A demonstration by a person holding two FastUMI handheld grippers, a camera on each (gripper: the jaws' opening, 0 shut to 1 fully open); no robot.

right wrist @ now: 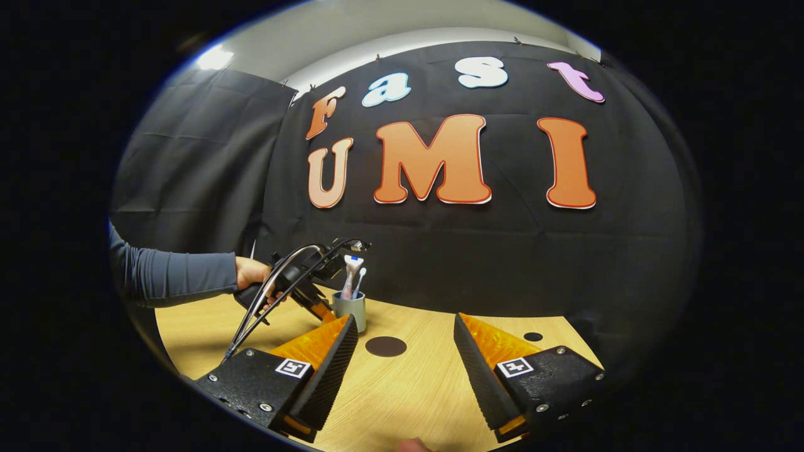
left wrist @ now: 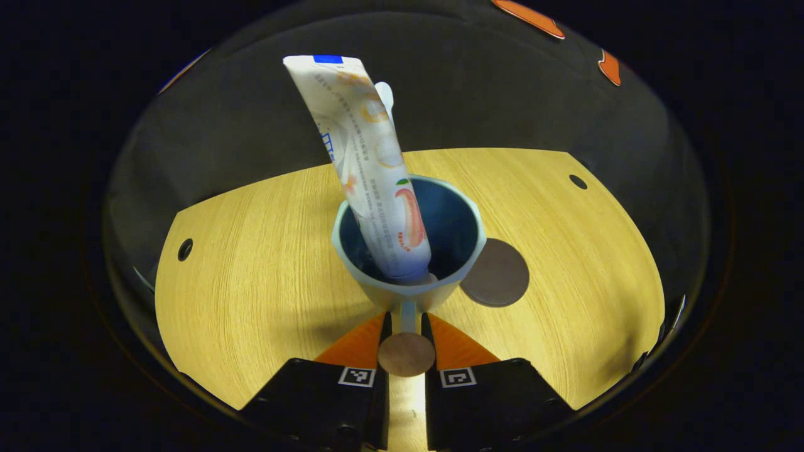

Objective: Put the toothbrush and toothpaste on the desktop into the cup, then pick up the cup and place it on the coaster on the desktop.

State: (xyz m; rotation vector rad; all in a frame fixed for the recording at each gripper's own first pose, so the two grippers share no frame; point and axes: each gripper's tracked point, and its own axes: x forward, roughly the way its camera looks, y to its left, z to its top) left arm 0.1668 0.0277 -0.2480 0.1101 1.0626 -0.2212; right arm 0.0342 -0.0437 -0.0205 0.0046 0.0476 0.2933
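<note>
Wooden desktop, near to far: our left gripper, jaws clamped on the cup handle; toothpaste and toothbrush inside; coaster just beside the cup. We should lift level. Tube print unreadable. Right gripper: jaws apart.

Light wood-grain surface, round dark coaster lying flat on it, just right beyond the left fingers
</note>
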